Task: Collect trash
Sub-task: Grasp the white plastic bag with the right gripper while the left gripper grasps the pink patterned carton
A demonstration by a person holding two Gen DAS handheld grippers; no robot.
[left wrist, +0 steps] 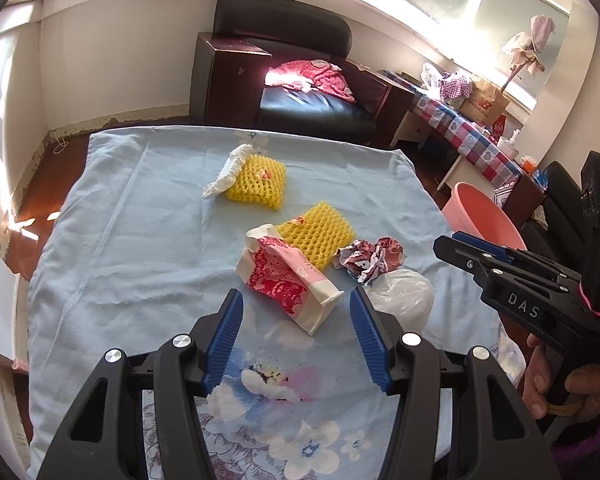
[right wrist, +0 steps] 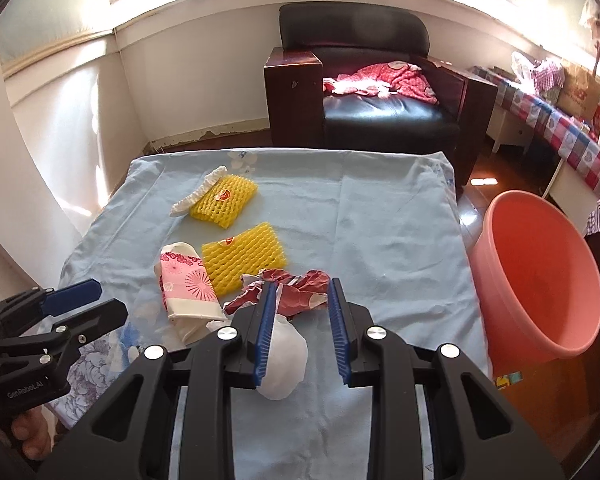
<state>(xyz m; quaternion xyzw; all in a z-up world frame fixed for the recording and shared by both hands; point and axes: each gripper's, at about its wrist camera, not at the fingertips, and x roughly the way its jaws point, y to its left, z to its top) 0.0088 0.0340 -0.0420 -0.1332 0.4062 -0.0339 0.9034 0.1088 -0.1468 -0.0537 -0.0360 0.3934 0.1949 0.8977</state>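
Observation:
Trash lies on the blue cloth (left wrist: 140, 240): a pink-red paper carton (left wrist: 288, 280), two yellow foam nets (left wrist: 258, 178) (left wrist: 318, 232), a white foam strip (left wrist: 226, 174), a crumpled red wrapper (left wrist: 370, 258) and a white plastic wad (left wrist: 404, 296). My left gripper (left wrist: 296, 336) is open just short of the carton. My right gripper (right wrist: 302, 328) is open over the white wad (right wrist: 286, 356) and behind the red wrapper (right wrist: 292, 292). The carton (right wrist: 186, 288) and the nets (right wrist: 242, 256) (right wrist: 222, 200) lie to its left.
A salmon plastic basin (right wrist: 540, 280) stands on the floor at the table's right edge. A black leather armchair (right wrist: 380, 92) is behind the table. A bench with checked cloth and clutter (right wrist: 560, 120) runs along the right wall.

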